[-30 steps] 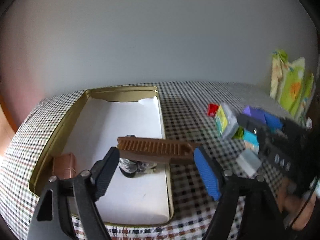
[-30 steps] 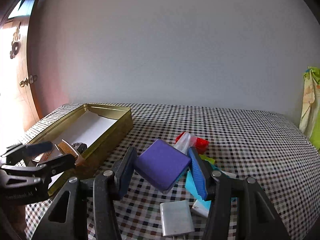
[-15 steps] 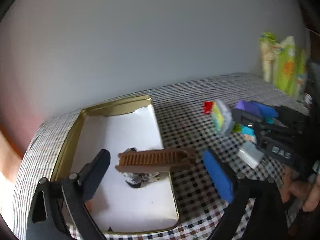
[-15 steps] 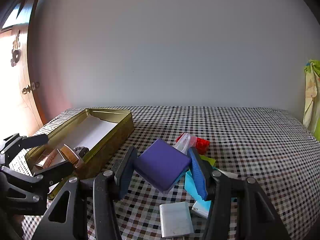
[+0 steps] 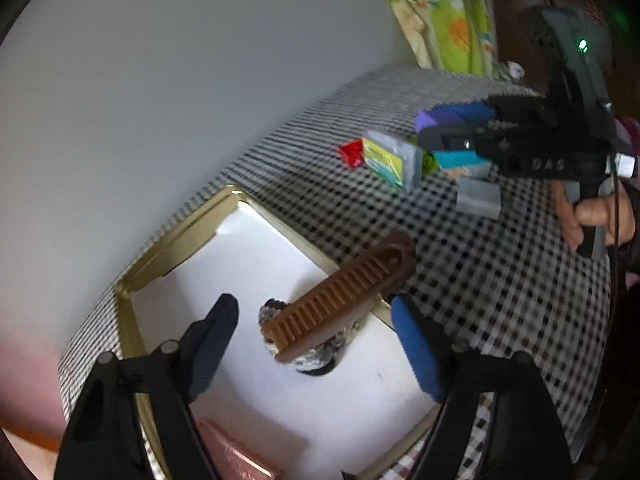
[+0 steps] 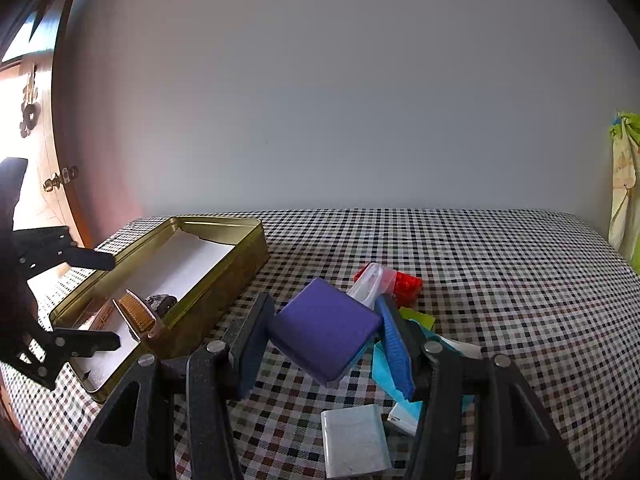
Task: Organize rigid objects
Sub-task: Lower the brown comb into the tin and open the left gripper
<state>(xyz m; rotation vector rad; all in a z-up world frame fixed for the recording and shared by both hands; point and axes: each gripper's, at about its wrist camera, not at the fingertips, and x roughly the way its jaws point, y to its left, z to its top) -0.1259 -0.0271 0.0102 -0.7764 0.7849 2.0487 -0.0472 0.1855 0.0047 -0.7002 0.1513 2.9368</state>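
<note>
— What's over on the left?

— The left gripper (image 5: 314,342) hangs above the gold tin (image 5: 180,236), jaws closing, pads clear of the brown comb (image 5: 340,294) between them. The comb leans across the tin's rim, one end on a crumpled grey lump (image 5: 316,354).

— And the other side?

— The right gripper (image 6: 320,338) pinches a purple square box (image 6: 324,332) over the checked cloth (image 6: 500,264), above a pile with a red block (image 6: 408,286) and a white card (image 6: 354,442).
</note>
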